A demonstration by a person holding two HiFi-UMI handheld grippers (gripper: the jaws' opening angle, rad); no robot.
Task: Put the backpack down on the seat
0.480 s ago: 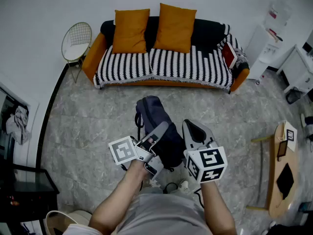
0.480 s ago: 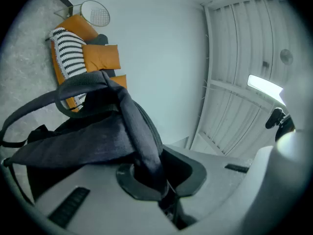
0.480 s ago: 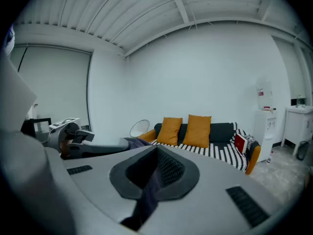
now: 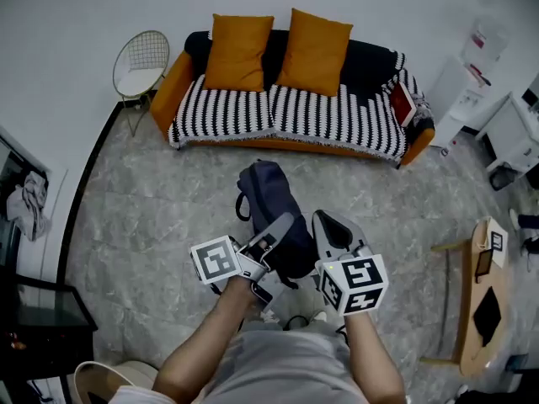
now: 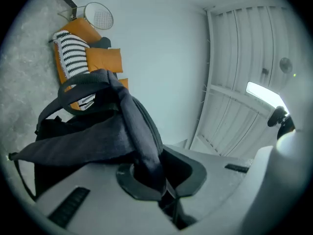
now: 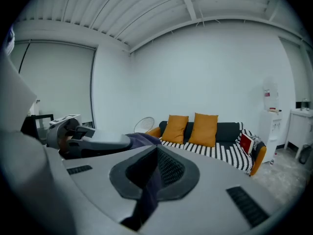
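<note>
A dark navy backpack (image 4: pixel 268 202) hangs above the grey marble floor, in front of a sofa (image 4: pixel 286 112) with a black-and-white striped seat and two orange cushions. My left gripper (image 4: pixel 282 225) is shut on one of its straps; in the left gripper view the strap (image 5: pixel 142 151) runs down between the jaws of the left gripper (image 5: pixel 146 175). My right gripper (image 4: pixel 328 223) holds the pack's right side. In the right gripper view a strip of dark fabric (image 6: pixel 146 190) is pinched in the jaws of the right gripper (image 6: pixel 151 173). The sofa (image 6: pixel 215 148) lies ahead.
A white wire chair (image 4: pixel 139 61) stands left of the sofa. A red item (image 4: pixel 402 101) rests on the sofa's right end. A white cabinet (image 4: pixel 461 87) is at the right, a wooden side table (image 4: pixel 482 297) nearer right, a black table (image 4: pixel 34 318) at left.
The sofa sits slightly lower and nearer in the head view; the backpack and both grippers have moved a little toward it. Both grips are unchanged.
</note>
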